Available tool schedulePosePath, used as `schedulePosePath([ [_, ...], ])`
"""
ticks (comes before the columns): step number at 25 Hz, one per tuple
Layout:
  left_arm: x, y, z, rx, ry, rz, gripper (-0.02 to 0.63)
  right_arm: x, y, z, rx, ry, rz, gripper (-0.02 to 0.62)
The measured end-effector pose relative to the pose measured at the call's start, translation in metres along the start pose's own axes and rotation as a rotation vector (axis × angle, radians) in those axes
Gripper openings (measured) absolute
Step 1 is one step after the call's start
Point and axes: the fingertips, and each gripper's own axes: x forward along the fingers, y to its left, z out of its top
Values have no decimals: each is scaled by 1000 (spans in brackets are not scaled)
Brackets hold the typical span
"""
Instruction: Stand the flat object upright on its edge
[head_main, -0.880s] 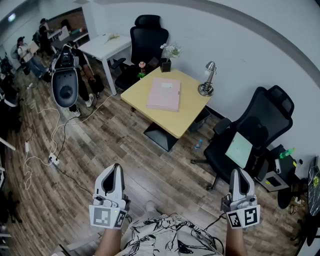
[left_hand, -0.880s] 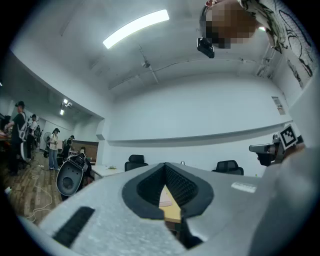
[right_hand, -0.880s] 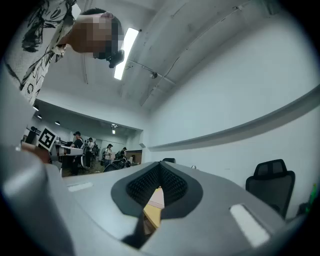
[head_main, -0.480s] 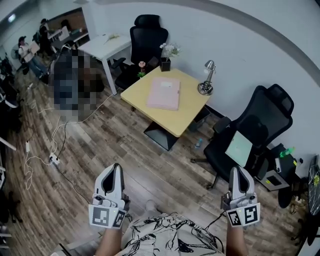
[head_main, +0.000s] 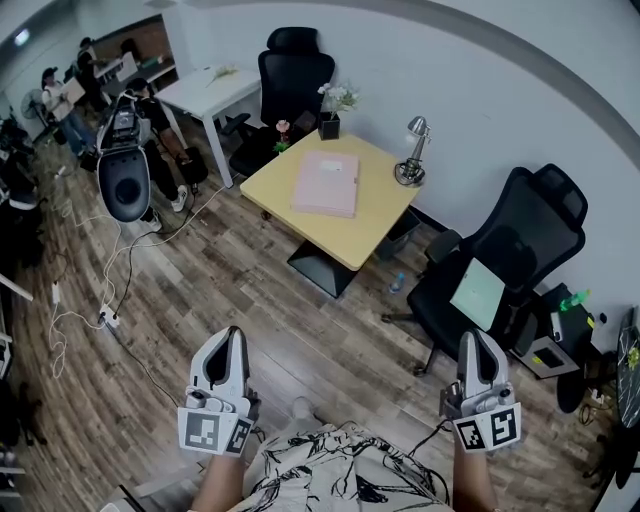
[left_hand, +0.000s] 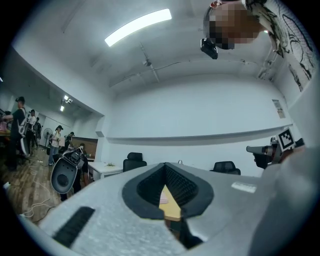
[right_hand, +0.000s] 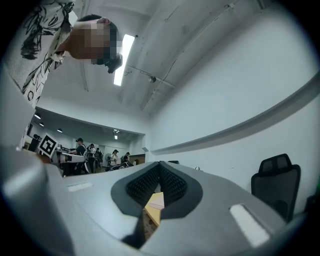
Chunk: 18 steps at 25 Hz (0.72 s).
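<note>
Head view showed the left gripper (head_main: 232, 340) low at the left, jaws pressed together and empty, above the wooden plank floor (head_main: 250, 290). Well ahead, the flat pink rectangular object (head_main: 326, 185) lay flat on the square yellow tabletop (head_main: 375, 228), near a silver desk lamp (head_main: 410, 160). The right gripper (head_main: 476, 345) hovered low at the right, also closed and empty, near a black office chair (head_main: 520, 250).

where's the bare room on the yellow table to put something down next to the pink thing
Bare top lies on the square yellow table at the near corner, between the flat pink folder and the table edge, and along the left edge beside the folder. Tighter at the far side: black flower pot and silver desk lamp stand there.
</note>
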Motion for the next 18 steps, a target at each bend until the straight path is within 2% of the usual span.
schedulePosePath([
  [5, 0, -1, 1, 66, 9, 1, 6, 1, -1, -4, -11, 8, -11, 9],
  [7, 0, -4, -2, 74, 28, -9, 82, 1, 0, -5, -8, 11, -1, 22],
  [9, 1, -4, -5, 74, 42, -7, 166, 3, 0, -8, 0, 20, 9, 106],
  [11, 1, -1, -5, 73, 41, 8, 236, 6, 2, -9, 6, 23, 17, 146],
  [14, 1, 4, -4, 64, 38, 26, 292, 9, 2, -10, 15, 22, 11, 244],
  [16, 2, 10, -6, 56, 43, 42, 357, 11, 1, -11, 19, 25, 5, 327],
  [18, 3, 18, -6, 41, 37, 67, 419, 14, 1, -13, 22, 26, 4, 342],
])
